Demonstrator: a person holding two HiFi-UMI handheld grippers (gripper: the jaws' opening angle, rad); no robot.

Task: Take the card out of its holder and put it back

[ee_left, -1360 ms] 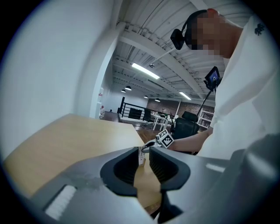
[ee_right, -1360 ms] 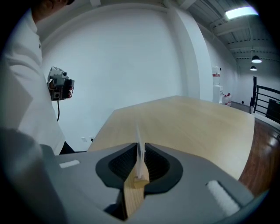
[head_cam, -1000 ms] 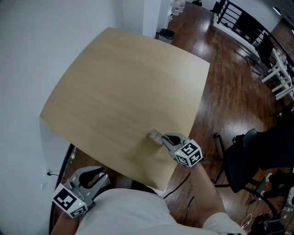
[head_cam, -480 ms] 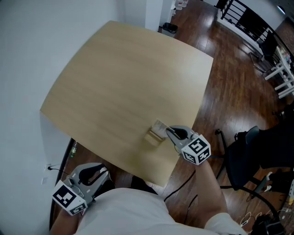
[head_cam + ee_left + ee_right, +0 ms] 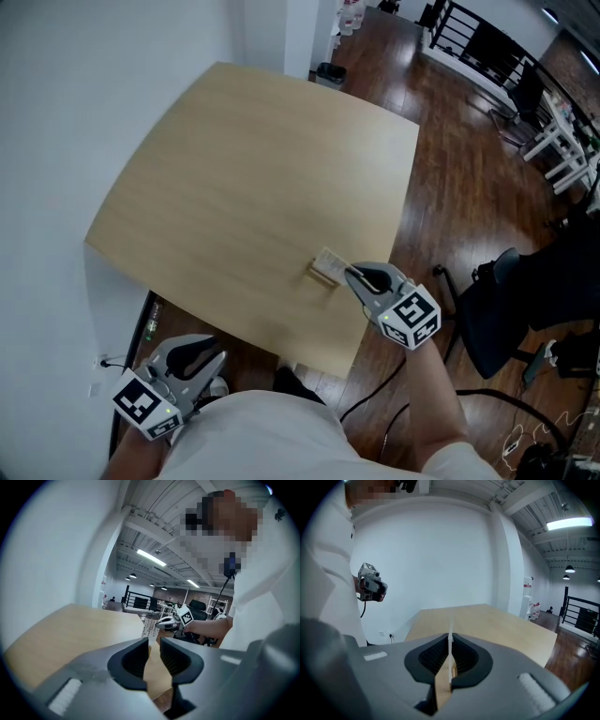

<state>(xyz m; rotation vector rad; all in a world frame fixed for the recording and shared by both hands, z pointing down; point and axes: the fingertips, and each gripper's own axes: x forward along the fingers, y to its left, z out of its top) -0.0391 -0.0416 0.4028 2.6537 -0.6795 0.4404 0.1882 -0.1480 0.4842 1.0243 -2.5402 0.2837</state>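
Observation:
A thin white card (image 5: 327, 262) stands near the front right edge of the light wooden table (image 5: 253, 169), with a small wooden holder (image 5: 320, 273) at its base. My right gripper (image 5: 349, 273) is shut on the card. In the right gripper view the card (image 5: 450, 639) shows edge-on, pinched between the pads. I cannot tell whether the card sits in the holder's slot. My left gripper (image 5: 214, 356) hangs below the table's near edge, off the table. Its jaws (image 5: 154, 644) stand a narrow gap apart with nothing between them.
A black office chair (image 5: 511, 309) stands on the dark wooden floor right of the table. A cable (image 5: 375, 384) runs under the table's front corner. A white wall lies along the left. A black railing (image 5: 478, 37) and white desks (image 5: 562, 141) are far back right.
The right gripper, still shut on the card, has drifted slightly right toward the table's edge. The left gripper has stayed low beside the person.

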